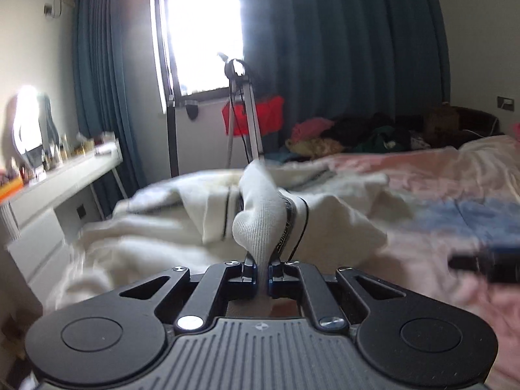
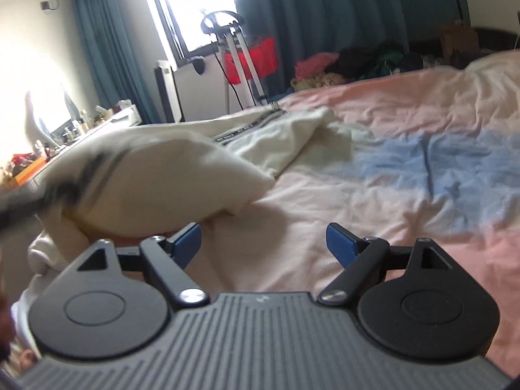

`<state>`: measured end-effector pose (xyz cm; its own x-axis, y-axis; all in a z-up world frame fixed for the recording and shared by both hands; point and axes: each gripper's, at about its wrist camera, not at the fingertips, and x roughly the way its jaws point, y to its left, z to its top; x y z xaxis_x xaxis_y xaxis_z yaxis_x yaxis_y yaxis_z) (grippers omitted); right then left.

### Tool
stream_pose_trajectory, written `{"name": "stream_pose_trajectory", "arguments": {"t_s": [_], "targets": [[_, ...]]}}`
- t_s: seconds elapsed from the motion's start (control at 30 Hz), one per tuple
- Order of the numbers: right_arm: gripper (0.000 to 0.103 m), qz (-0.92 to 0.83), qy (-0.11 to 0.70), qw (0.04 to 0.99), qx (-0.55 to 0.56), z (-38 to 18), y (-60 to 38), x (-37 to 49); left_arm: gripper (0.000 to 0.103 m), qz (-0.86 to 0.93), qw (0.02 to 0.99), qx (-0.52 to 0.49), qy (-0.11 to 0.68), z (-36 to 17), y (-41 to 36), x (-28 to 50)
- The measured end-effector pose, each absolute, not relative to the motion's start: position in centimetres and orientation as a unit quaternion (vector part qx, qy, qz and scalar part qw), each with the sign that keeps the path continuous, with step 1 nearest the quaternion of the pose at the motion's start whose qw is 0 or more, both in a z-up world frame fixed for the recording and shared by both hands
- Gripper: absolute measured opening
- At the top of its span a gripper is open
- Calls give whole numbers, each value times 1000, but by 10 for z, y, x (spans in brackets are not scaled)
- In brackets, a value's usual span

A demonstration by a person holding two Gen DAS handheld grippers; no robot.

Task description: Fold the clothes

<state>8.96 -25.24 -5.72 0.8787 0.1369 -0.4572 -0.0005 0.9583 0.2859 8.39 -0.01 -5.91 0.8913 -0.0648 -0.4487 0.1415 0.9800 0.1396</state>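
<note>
left tool is clamped on a ribbed cuff of the white garment; fabric bunches up just ahead of the closed fingers, a thin black cord and a printed band run along its right side. Rest of the garment is spread crumpled across the left part of the bed, with black stripes showing on a fold. In the left wrist view a dark blurred shape at the right edge is the right tool; too smeared to read from there

Right wrist view: right tool has its blue fingers wide apart, nothing between them, hovering over the pink-and-blue bed sheet. The garment is to its left, one lump lifted and puffed up close to the left finger, the rest trailing back over the bed toward a black striped trim. A dark motion-blurred streak crosses the lifted part at far left

Background, left to right: white desk with bottles and a mirror, teal curtains, bright window, a tripod stand with a red cloth behind it, and a pile of mixed clothes at the far side of the bed
</note>
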Motion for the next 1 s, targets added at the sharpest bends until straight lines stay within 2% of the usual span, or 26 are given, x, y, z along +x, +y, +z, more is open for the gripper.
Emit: {"name": "stream_pose_trajectory", "arguments": {"t_s": [0.1,0.23,0.33,0.37,0.4,0.73,0.87,1.0], "targets": [[85,38,238,963,122,-52,-246,76,6,-50,959,49,275,-83,14,71],[85,46,237,965,100,-55,-236,69,11,-58,961,26,269,-80,20,74],[85,49,240,964,98,-60,-233,67,45,-64,965,10,253,-71,19,72],[85,50,242,964,100,-61,-233,67,62,-66,967,5,247,-68,19,72],[85,52,243,963,101,-63,-233,67,69,-67,968,0,241,-65,19,71],[85,45,254,958,123,-66,-234,97,82,-51,981,-37,184,-41,30,73],[85,69,238,960,133,-43,-234,146,83,-22,982,-62,177,-40,53,78],[85,78,247,956,139,-28,-218,235,85,5,985,-84,149,-45,66,85]]}}
